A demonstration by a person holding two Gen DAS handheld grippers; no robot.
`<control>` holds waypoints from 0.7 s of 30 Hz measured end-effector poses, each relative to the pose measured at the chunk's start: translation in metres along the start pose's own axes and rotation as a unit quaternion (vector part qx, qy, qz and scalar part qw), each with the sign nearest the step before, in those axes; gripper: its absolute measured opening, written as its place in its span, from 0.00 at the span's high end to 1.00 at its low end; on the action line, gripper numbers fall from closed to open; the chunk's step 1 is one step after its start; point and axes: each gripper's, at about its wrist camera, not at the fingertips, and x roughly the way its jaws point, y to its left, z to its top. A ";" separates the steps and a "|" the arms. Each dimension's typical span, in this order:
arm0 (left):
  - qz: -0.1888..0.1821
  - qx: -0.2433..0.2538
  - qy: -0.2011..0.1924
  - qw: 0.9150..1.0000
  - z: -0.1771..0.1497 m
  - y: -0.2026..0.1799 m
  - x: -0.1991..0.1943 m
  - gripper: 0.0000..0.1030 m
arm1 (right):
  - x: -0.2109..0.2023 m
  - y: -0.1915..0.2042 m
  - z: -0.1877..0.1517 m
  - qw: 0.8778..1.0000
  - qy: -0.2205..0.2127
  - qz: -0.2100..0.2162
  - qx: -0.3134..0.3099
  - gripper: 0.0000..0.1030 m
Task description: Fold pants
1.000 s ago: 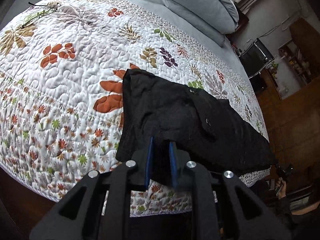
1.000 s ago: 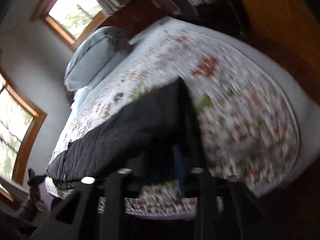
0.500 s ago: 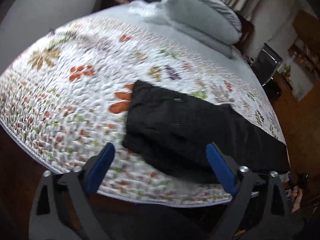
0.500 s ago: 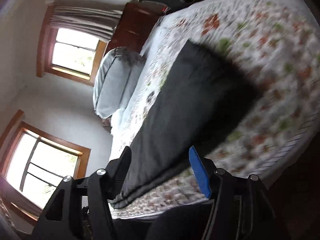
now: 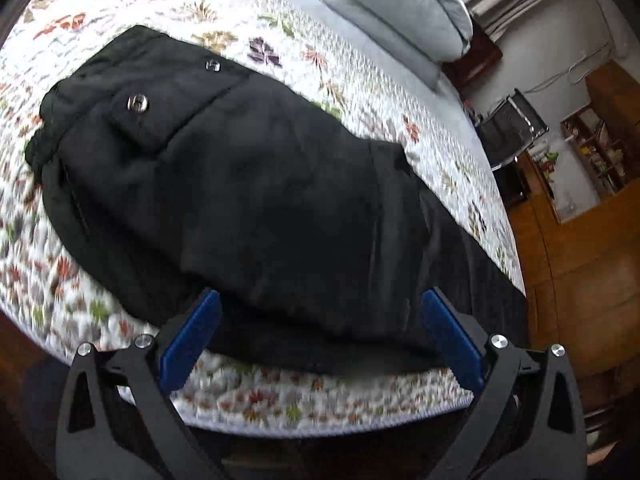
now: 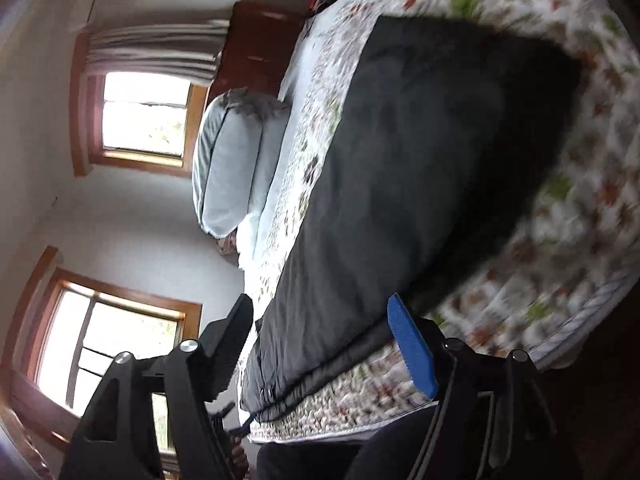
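A: Pants [image 5: 256, 184], where + what state?

B: Black, lying flat on the quilt [image 5: 280, 396], near the bed's front edge. Looks already doubled lengthwise, one leg on the other; that's my read, not certain. Waist end w/ two metal snaps [image 5: 137, 103] sits at approx 10 o'clock in left wrist view, legs run off toward 4 o'clock. In right wrist view the same pants [image 6: 420, 168] fill the middle, hem end w/ stacked edges down at 7 o'clock.

A: How'll it handle?

B: Judging by look: soft, thick-ish fabric, matte, prob not slippery. Limp, so it'll sag betw. two grip pts. Not fragile. Waist end bulkier (flap, snaps, seams), legs lighter.

A: Where to grab?

B: I'd pinch edges, not the middle. Hem end w/ one gripper, through all layers or the stack will split. Avoid snaps, pads could skid on metal. Near long edge at 6 o'clock is thick, needs a wide bite.

A: Fingers?

B: Left gripper [image 5: 318, 336]: jaws spread wide, opening a touch more, blue pads either side of the near edge, not pressing cloth. Nothing held. Right gripper [image 6: 320, 336]: jaws opening, wide apart, the cloth edge lies in the gap in view but the pads don't pinch it.

A: Around it?

B: Grey pillows [image 5: 384, 4] at 1 o'clock, well apart from pants. Windows [image 6: 144, 114] at 9 o'clock in right view.
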 end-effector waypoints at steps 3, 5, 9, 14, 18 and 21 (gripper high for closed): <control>0.003 -0.029 0.014 0.999 0.002 0.011 0.012 0.03 | 0.012 0.004 -0.008 1.000 0.019 0.007 0.009 0.30; 0.000 -0.031 0.005 0.999 -0.001 0.013 0.012 0.06 | 0.021 0.011 -0.015 1.000 0.027 0.012 0.005 0.30; 0.043 0.002 -0.022 0.999 -0.005 0.016 0.007 0.76 | 0.039 0.020 -0.029 0.999 0.043 0.009 0.004 0.30; 0.028 -0.011 -0.032 0.999 -0.017 0.034 -0.009 1.00 | 0.073 0.053 -0.058 0.997 0.081 -0.002 -0.014 0.30; 0.018 -0.012 -0.041 0.999 -0.022 0.033 -0.020 1.00 | 0.120 0.083 -0.087 0.990 0.133 0.016 -0.034 0.31; 0.003 -0.027 -0.048 0.998 -0.024 0.039 -0.029 1.00 | 0.158 0.093 -0.110 0.985 0.168 0.022 -0.030 0.31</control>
